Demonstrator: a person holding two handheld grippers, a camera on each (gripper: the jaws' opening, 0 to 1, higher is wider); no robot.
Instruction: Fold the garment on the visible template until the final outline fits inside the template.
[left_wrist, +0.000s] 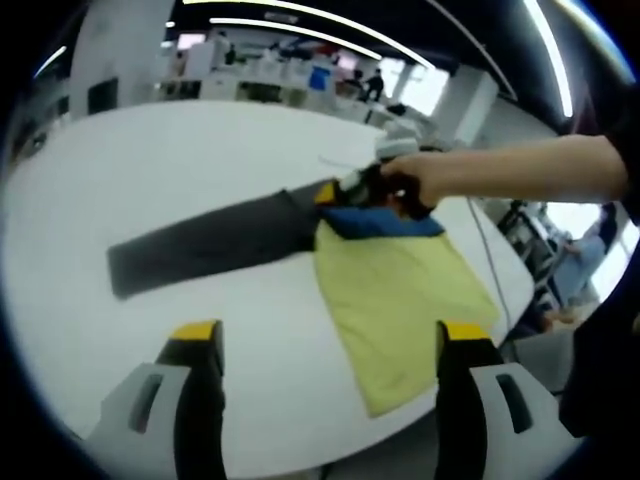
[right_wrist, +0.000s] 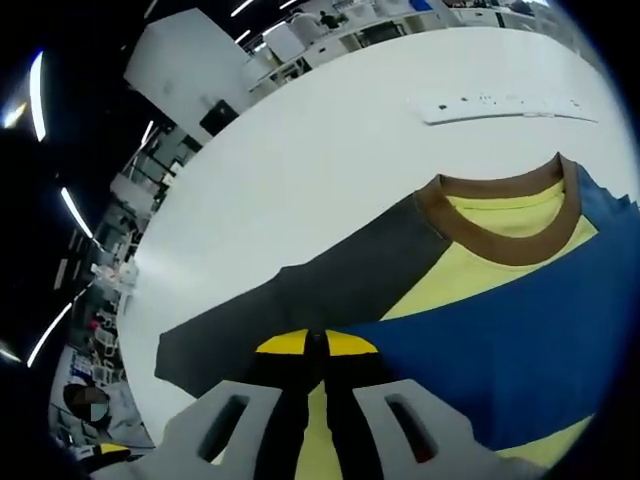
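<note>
A yellow garment (left_wrist: 400, 290) lies flat on the white table (left_wrist: 150, 160), its dark grey sleeve (left_wrist: 210, 245) stretched out to the left. A blue part (left_wrist: 385, 222) is folded across its upper end. My right gripper (left_wrist: 360, 188), held by a person's hand (left_wrist: 420, 180), rests at that end. In the right gripper view its jaws are closed together, and the right gripper (right_wrist: 315, 345) pinches the fabric where the grey sleeve (right_wrist: 300, 300) meets the blue panel (right_wrist: 520, 320), below the brown collar (right_wrist: 500, 215). My left gripper (left_wrist: 328, 335) hovers open over bare table near the garment's lower edge.
A white power strip (right_wrist: 500, 103) lies on the table beyond the collar. The table's rounded edge (left_wrist: 300, 455) runs close under my left gripper. A seated person (left_wrist: 580, 260) and office desks stand beyond the table on the right.
</note>
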